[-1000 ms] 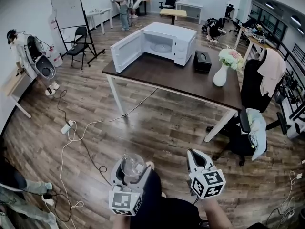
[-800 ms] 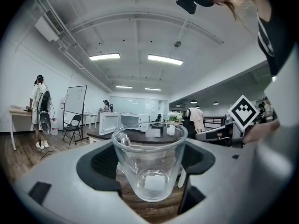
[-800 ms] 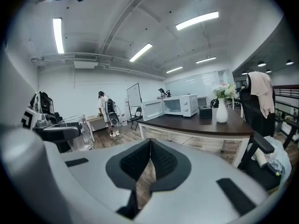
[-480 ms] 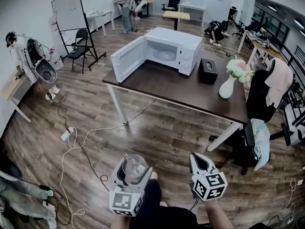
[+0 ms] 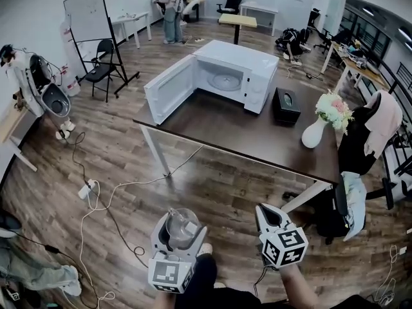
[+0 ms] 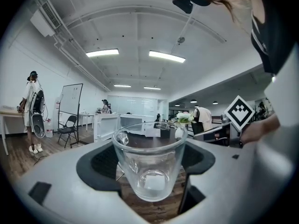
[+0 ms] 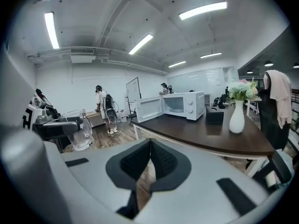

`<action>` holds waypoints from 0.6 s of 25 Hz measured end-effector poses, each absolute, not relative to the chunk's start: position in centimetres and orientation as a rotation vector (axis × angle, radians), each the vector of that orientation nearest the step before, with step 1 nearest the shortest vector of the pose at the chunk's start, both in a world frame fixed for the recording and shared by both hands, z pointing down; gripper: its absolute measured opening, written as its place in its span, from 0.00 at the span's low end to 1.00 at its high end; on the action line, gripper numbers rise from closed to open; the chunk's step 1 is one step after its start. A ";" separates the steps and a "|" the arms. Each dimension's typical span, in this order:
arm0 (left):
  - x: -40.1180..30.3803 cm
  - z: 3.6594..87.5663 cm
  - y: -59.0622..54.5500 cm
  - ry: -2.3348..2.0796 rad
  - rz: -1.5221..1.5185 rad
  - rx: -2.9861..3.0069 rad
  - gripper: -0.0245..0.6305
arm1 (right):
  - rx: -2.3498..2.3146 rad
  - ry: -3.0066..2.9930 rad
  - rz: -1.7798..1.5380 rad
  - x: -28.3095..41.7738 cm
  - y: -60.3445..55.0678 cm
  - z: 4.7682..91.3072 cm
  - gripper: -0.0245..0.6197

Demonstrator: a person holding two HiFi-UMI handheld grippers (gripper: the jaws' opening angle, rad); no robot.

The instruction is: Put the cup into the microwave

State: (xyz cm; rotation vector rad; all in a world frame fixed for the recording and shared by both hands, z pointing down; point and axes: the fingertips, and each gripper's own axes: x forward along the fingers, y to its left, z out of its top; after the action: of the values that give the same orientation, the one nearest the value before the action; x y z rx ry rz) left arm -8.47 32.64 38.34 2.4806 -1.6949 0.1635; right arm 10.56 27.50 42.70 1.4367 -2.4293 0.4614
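A clear glass cup (image 5: 179, 227) (image 6: 149, 164) sits upright between the jaws of my left gripper (image 5: 177, 232) (image 6: 150, 171), which is shut on it; the cup (image 7: 80, 129) also shows at the left of the right gripper view. My right gripper (image 5: 270, 215) (image 7: 149, 160) is shut with nothing in it, held beside the left one. The white microwave (image 5: 232, 76) (image 7: 180, 105) stands at the far left end of the dark table (image 5: 257, 137) (image 7: 219, 134), its door (image 5: 168, 90) swung open to the left, its cavity and turntable visible. Both grippers are well short of the table.
On the table stand a black tissue box (image 5: 286, 105) and a white vase of flowers (image 5: 317, 129). White cables and a power strip (image 5: 85, 189) lie on the wooden floor to the left. Office chairs (image 5: 351, 192) stand right of the table. People stand far left and back.
The table and microwave have drawn nearer and lower in the head view as the person walks toward them. Both grippers keep their hold and spacing.
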 end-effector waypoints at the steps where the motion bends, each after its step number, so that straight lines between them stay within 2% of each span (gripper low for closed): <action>1: -8.6 38.3 31.7 -1.691 0.163 2.485 0.63 | 1.437 -2.430 0.460 10.4 26.4 42.6 0.03; 15: -11.5 37.7 21.9 -1.615 0.144 2.537 0.63 | 1.507 -2.400 0.445 6.7 17.4 41.6 0.03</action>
State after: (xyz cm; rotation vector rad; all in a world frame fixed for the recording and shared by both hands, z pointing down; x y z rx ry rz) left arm -11.47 21.88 37.71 2.5372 -1.6147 0.1437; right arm 6.69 17.35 41.62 1.5068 -2.3999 0.4451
